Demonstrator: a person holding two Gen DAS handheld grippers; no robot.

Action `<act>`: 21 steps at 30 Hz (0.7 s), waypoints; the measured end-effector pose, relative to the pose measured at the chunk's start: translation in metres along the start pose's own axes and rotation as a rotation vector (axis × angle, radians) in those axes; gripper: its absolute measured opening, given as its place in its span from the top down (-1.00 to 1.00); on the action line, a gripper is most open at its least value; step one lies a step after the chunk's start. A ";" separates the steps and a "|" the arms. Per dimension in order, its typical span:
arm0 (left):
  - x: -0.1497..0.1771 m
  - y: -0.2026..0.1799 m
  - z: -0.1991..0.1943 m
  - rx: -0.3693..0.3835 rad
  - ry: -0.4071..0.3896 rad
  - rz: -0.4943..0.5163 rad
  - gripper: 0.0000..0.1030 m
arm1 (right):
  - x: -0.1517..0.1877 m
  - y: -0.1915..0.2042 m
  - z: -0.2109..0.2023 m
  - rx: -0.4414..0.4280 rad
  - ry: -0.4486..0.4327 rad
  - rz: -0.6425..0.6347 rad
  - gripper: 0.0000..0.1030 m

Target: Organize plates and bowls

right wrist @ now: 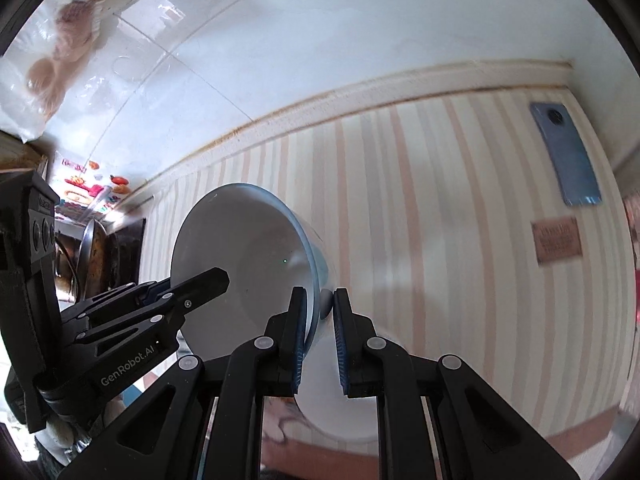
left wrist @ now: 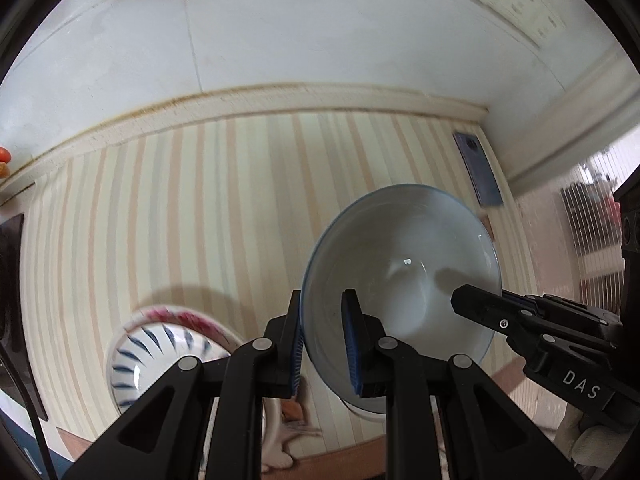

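Under left claw (left wrist: 326, 340), stacked dishes (left wrist: 160, 348); right view, phone (right wrist: 566, 156)

Both claws pointed steeply downward. The left claw (left wrist: 326, 338) was clamped on the near rim of the bowl (left wrist: 400, 280), one pad inside, one outside. The right claw (right wrist: 320, 340) pinched the opposite rim likewise, its fingers reaching in from the side.
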State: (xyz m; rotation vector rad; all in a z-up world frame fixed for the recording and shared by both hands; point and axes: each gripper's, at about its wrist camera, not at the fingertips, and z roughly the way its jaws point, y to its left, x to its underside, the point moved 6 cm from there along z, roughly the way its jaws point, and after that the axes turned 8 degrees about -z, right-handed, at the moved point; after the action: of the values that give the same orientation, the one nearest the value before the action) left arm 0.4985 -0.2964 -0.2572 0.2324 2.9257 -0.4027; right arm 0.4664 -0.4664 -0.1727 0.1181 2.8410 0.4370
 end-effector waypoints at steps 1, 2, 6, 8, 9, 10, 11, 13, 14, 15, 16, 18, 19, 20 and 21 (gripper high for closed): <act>0.006 -0.003 0.002 0.001 0.009 0.008 0.69 | 0.011 -0.003 -0.003 0.004 0.005 0.007 0.71; 0.012 -0.006 0.005 0.001 0.018 0.015 0.69 | 0.017 -0.005 -0.003 0.006 0.010 0.011 0.71; 0.029 -0.012 0.017 -0.003 0.054 0.029 0.69 | 0.051 -0.016 -0.002 0.014 0.047 0.032 0.71; 0.037 -0.014 0.021 -0.009 0.070 0.037 0.69 | 0.065 -0.021 0.004 0.013 0.068 0.046 0.71; 0.039 -0.015 0.025 -0.013 0.079 0.040 0.69 | 0.072 -0.024 0.008 0.014 0.081 0.049 0.71; 0.042 -0.016 0.029 -0.018 0.086 0.044 0.69 | 0.076 -0.027 0.012 0.015 0.095 0.058 0.71; 0.045 -0.017 0.032 -0.023 0.095 0.049 0.69 | 0.079 -0.029 0.015 0.013 0.103 0.065 0.71; 0.049 -0.018 0.038 -0.031 0.105 0.057 0.69 | 0.086 -0.034 0.020 0.011 0.116 0.075 0.71; 0.051 -0.019 0.040 -0.036 0.109 0.063 0.69 | 0.089 -0.037 0.022 0.012 0.121 0.080 0.71; 0.052 -0.019 0.043 -0.042 0.115 0.067 0.69 | 0.091 -0.038 0.023 0.013 0.125 0.082 0.71; 0.054 -0.019 0.046 -0.046 0.122 0.068 0.69 | 0.094 -0.040 0.025 0.014 0.130 0.085 0.71; 0.056 -0.018 0.050 -0.048 0.132 0.068 0.69 | 0.098 -0.043 0.028 0.016 0.141 0.087 0.71; 0.057 -0.017 0.051 -0.051 0.135 0.067 0.69 | 0.099 -0.044 0.029 0.019 0.147 0.088 0.71; 0.058 -0.016 0.053 -0.053 0.139 0.068 0.69 | 0.101 -0.044 0.031 0.020 0.153 0.088 0.71; 0.058 -0.016 0.054 -0.056 0.142 0.071 0.69 | 0.102 -0.045 0.032 0.018 0.159 0.089 0.71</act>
State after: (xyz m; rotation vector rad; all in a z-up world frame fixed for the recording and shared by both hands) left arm 0.4476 -0.3190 -0.3160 0.3702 3.0517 -0.3049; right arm 0.3755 -0.4876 -0.2408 0.2232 3.0050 0.4584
